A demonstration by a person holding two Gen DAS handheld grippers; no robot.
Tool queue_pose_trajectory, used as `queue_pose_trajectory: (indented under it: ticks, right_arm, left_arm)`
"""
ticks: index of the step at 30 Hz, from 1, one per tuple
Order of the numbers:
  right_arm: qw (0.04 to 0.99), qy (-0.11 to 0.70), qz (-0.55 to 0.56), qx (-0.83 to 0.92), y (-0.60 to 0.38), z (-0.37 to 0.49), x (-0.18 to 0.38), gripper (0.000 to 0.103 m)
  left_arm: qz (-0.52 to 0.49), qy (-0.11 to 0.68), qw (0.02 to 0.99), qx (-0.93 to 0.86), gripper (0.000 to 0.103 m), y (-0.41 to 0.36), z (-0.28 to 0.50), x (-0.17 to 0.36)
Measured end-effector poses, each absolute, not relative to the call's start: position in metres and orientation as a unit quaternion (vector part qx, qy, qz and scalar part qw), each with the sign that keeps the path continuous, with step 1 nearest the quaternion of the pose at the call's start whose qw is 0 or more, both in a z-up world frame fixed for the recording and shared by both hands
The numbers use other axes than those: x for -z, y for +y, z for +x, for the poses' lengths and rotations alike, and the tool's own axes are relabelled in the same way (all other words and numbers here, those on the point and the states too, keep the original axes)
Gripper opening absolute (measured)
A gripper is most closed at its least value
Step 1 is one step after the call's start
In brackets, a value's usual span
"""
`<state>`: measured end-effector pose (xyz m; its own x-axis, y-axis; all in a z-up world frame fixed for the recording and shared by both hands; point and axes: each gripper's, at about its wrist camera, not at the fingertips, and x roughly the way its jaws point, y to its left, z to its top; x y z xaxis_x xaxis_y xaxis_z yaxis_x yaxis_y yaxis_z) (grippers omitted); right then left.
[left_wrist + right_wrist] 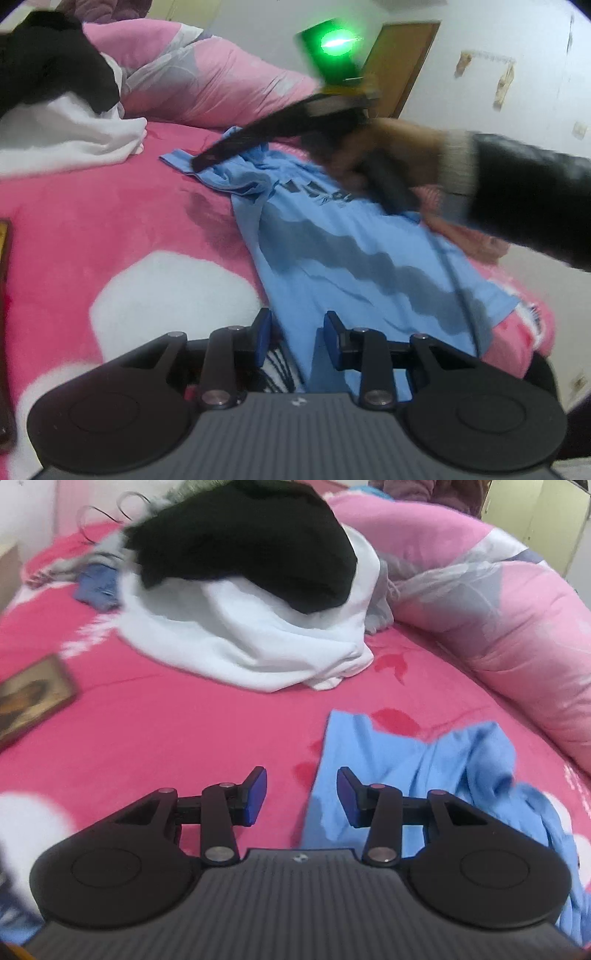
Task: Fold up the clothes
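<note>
1. Plainly, the left gripper [297, 334] hung with its jaws apart and nothing pinched, low over the near hem of the blue T-shirt [332, 251].
2. The right gripper [301, 795] was likewise released, empty, poised above the shirt's far sleeve [354, 746]; in the left view its tips [201, 160] sat right at that crumpled end.
3. The shirt lay on the pink bed cover [110, 221], its long axis running from the left gripper away toward the right one, so each hand was nearest one end.
4. I judged the next move a pinch at both ends, the rumpled sleeve needing straightening first.
5. Count: one blue shirt spread out, one heap [258, 602] of a black garment over a white one beyond it, one pink pillow [498, 602], one framed picture [33, 698].
</note>
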<state>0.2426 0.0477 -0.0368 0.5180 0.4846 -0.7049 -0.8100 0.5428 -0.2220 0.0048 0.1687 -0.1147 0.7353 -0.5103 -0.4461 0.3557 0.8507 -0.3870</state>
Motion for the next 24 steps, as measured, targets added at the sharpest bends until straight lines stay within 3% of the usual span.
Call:
queue_pose_trajectory:
  ticks: [2,8,12,24]
  right_arm:
    - [0.830,0.314,-0.267,-0.377,0.060,0.268,0.044,0.038]
    - [0.831,0.360,-0.241,-0.348,0.080,0.317,0.063,0.022]
    - [0.832,0.379,-0.211,-0.347,0.079,0.327,0.055,0.004]
    - [0.866,0.325,0.070,-0.374,0.050,0.384,-0.041,0.003]
  left_arm:
    - [-0.145,0.265,0.921,0.246,0.030,0.173,0.003,0.120]
    - [-0.143,0.235,0.922,0.271,0.031,0.178,-0.002,0.129]
    - [-0.152,0.229,0.919,0.281,0.031,0.180,-0.003,0.131]
    - [-0.160,0.216,0.913,0.306,0.030,0.178,-0.003,0.136]
